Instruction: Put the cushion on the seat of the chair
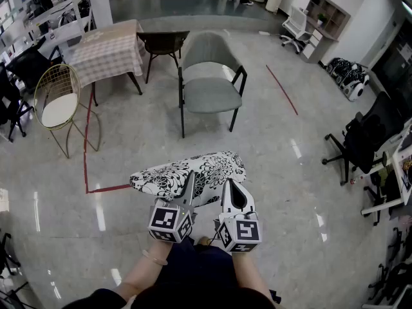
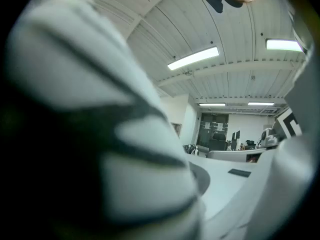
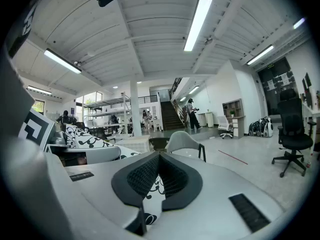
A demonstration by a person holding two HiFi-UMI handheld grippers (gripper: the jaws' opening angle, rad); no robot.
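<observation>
The cushion (image 1: 187, 172) is white with a black flower pattern and hangs level in front of me, above the floor. My left gripper (image 1: 189, 187) is shut on its near edge. My right gripper (image 1: 233, 185) is shut on the same edge, further right. In the left gripper view the cushion (image 2: 100, 134) fills the left side as a blur. In the right gripper view a strip of patterned cushion (image 3: 151, 186) is pinched where the right gripper (image 3: 159, 156) closes. The grey armchair (image 1: 209, 85) with black legs stands ahead, its seat bare; it also shows beyond the jaws as the armchair (image 3: 182, 143).
A gold wire chair (image 1: 58, 102) stands at the left, beside a table with a checked cloth (image 1: 106, 44) and a dark chair (image 1: 161, 44). Red tape lines (image 1: 283, 89) mark the floor. Black office chairs (image 1: 364, 140) crowd the right edge.
</observation>
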